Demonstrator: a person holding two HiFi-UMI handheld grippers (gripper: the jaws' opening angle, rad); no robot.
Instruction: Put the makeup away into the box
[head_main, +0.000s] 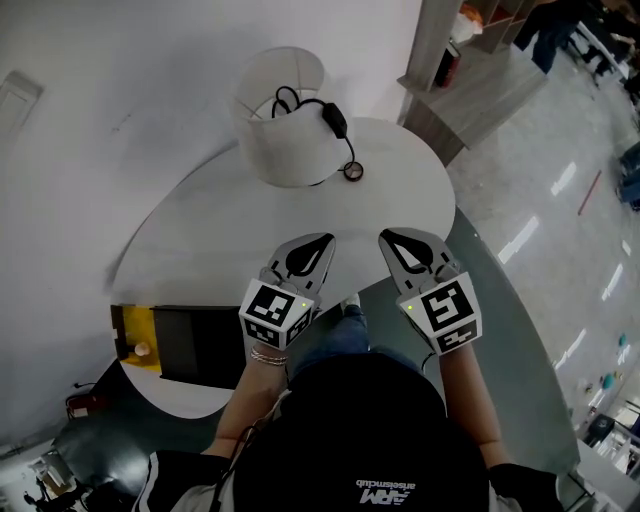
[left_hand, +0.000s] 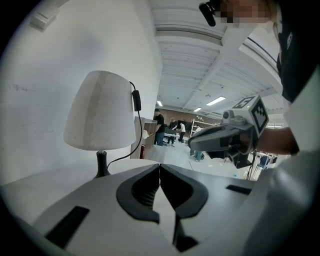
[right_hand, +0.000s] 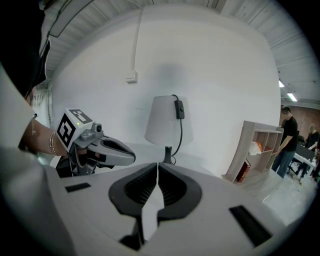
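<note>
"Your tongs?"
"My left tongs (head_main: 318, 243) and right tongs (head_main: 390, 240) are both pinched together, empty, over the tabletop (head_main: 200, 235). The lamp (head_main: 285, 115) is at twelve o'clock."
"The box?"
"The dark box (head_main: 200, 345) is at eight o'clock, on the tabletop."

The lamp shade (left_hand: 102, 110) looks like matt white cloth with a faint grain. The worktop (head_main: 400, 170) is smooth, matt white. The left tongs (left_hand: 160, 167) and right tongs (right_hand: 158, 165) have matt grey plastic shells and black ribbed pads (right_hand: 172, 187). The floor (head_main: 540, 220) is glossy, and the shelf unit (right_hand: 255, 150) is pale wood.
</note>
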